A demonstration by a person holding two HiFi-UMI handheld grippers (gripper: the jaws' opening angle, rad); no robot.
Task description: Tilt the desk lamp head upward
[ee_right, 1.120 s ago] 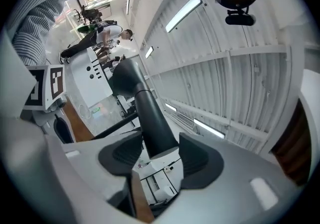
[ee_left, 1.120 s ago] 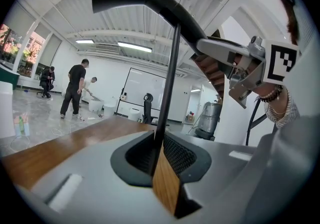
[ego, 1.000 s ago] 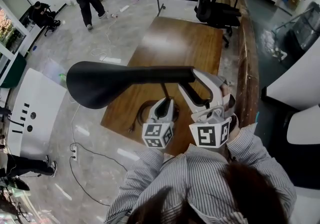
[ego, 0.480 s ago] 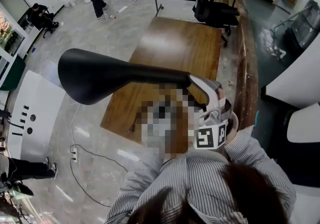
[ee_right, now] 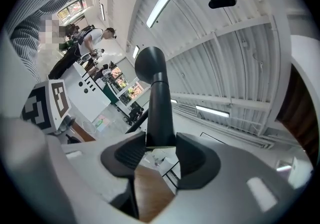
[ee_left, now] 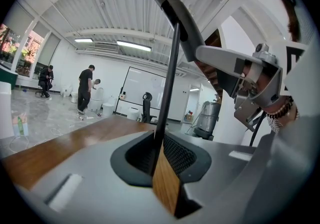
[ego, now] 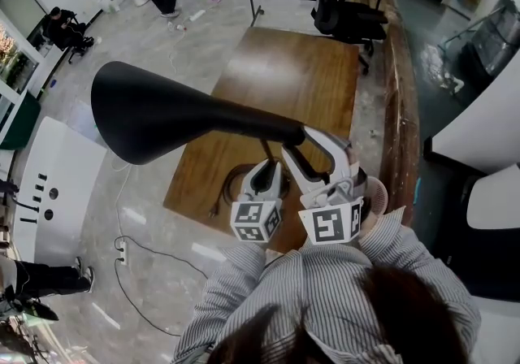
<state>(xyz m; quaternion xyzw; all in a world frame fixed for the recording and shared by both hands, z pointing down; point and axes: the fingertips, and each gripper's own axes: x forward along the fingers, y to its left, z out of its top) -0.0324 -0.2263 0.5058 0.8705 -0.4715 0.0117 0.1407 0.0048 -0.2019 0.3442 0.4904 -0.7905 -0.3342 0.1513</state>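
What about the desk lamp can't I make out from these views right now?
- Underside of the black cone-shaped lamp head: turned away in the head view, seen from behind in the right gripper view.
- Foot of the thin black lamp pole: covered by the left tool in the head view, by that tool's own body in the left gripper view.

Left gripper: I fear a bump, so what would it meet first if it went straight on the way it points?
The left gripper clamps the lamp stem, so that comes first; beyond looks free, though depth is unclear.
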